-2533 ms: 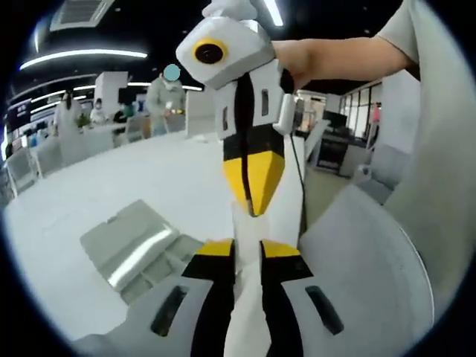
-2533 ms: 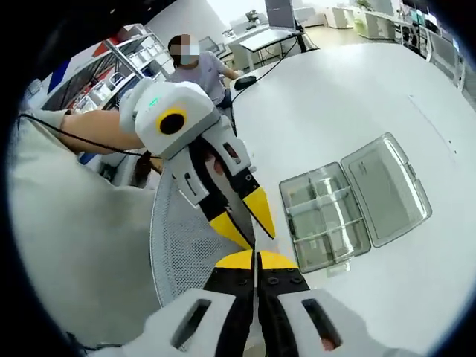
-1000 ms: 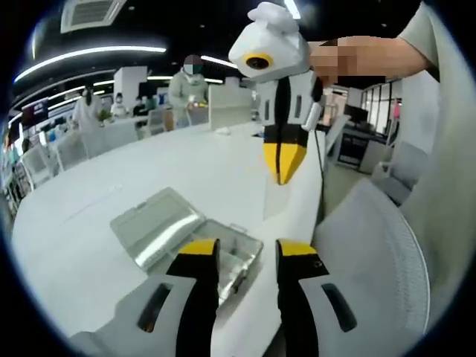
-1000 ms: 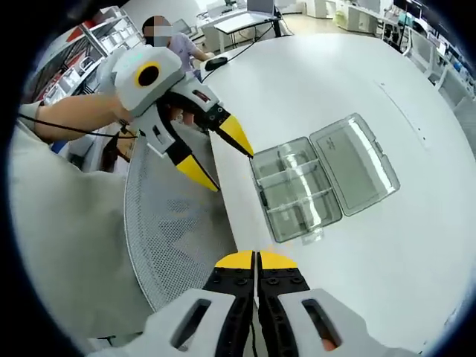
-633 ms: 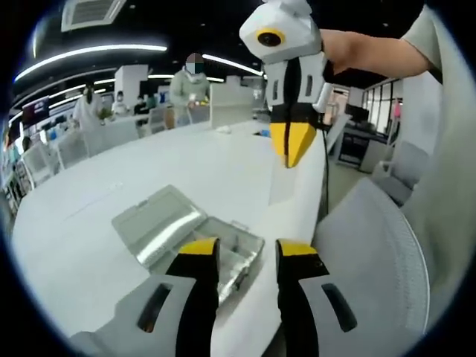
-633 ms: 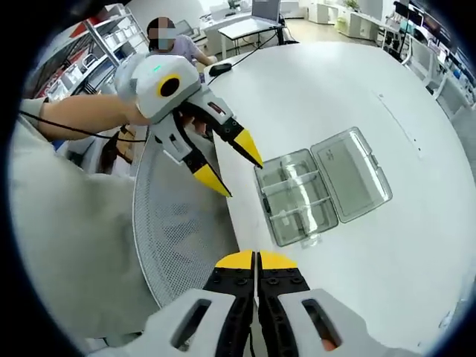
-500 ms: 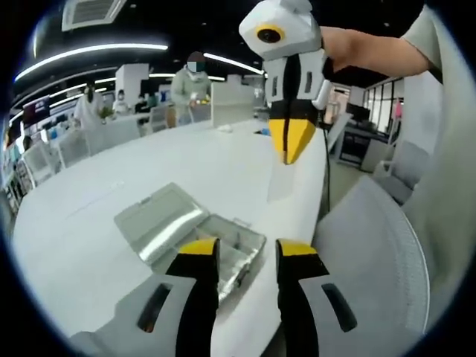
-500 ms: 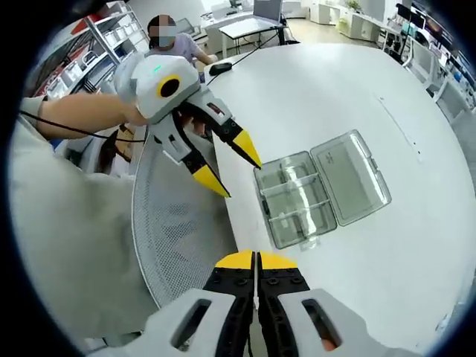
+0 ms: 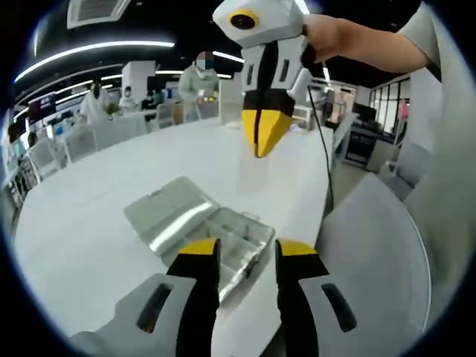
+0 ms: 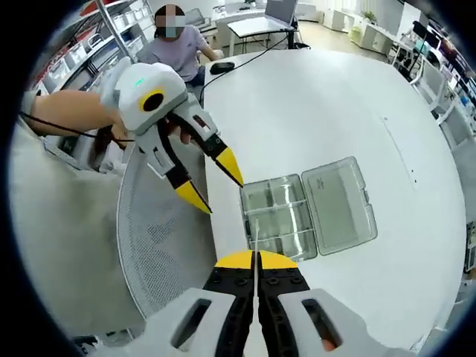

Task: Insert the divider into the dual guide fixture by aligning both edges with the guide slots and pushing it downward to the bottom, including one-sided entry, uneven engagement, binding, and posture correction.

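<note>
A clear plastic compartment box (image 9: pixel 223 230) (image 10: pixel 309 208) lies on the white table with its lid folded open flat beside it. My right gripper (image 10: pixel 255 260) is shut on the thin clear divider (image 10: pixel 254 236), which I see edge-on rising from its tips. In the left gripper view the right gripper (image 9: pixel 263 137) hangs from above, and the divider (image 9: pixel 251 175) dangles below its yellow tips, above the box. My left gripper (image 9: pixel 248 251) stands open with nothing in it. In the right gripper view it (image 10: pixel 210 181) hovers near the box's left side.
The round white table (image 10: pixel 335 111) has its near edge just beside the box. A grey mesh chair (image 10: pixel 160 253) stands against that edge. A person sits at the table's far side, and more people and desks fill the background.
My left gripper opened and let go of the divider. The right gripper carried the divider away from the table edge to above the box. The box lies where it was.
</note>
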